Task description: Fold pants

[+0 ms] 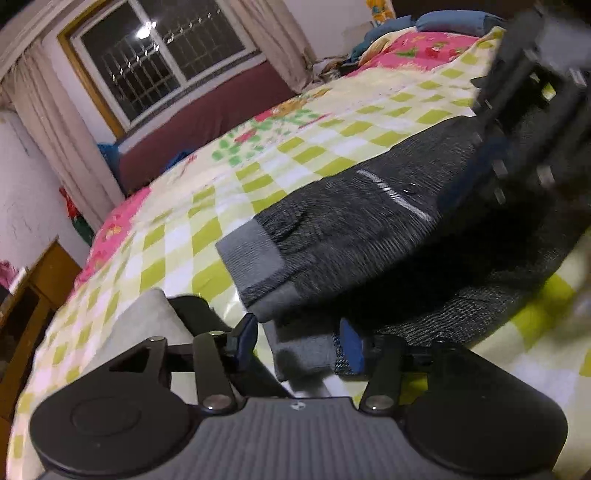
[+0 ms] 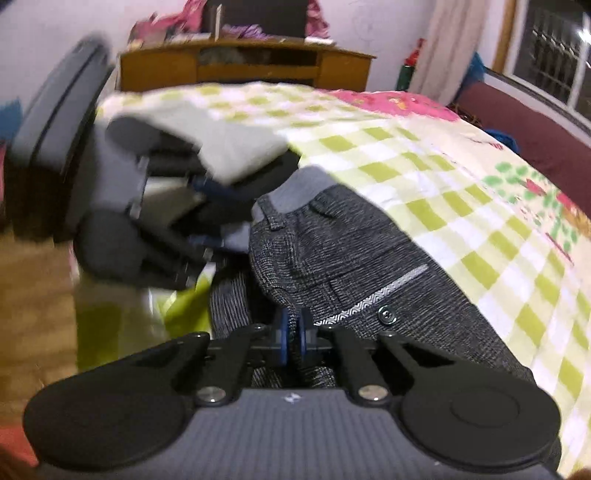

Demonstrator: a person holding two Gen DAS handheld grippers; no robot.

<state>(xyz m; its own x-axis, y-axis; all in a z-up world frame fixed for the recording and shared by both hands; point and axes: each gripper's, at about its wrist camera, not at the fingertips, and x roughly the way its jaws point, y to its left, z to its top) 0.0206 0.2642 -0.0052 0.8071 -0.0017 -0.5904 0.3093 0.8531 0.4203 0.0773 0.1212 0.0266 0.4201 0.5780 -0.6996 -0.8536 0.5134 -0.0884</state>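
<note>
A barred night-dark window (image 1: pixel 162 59) with beige curtains (image 1: pixel 55 140), white walls (image 2: pixel 74 22), and a brown wooden desk (image 2: pixel 243 66) surround the checkered-quilted bed (image 1: pixel 258 147).

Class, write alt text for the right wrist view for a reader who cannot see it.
The right gripper, fingers closed, sits at the edge of dark grey pants lying on a green-checked bedspread. The left gripper, blurred, is near the waistband.

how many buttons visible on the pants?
1: a dark button on the pants, just below the silver pocket trim, near the right gripper. Others may be hidden under folds.
</note>
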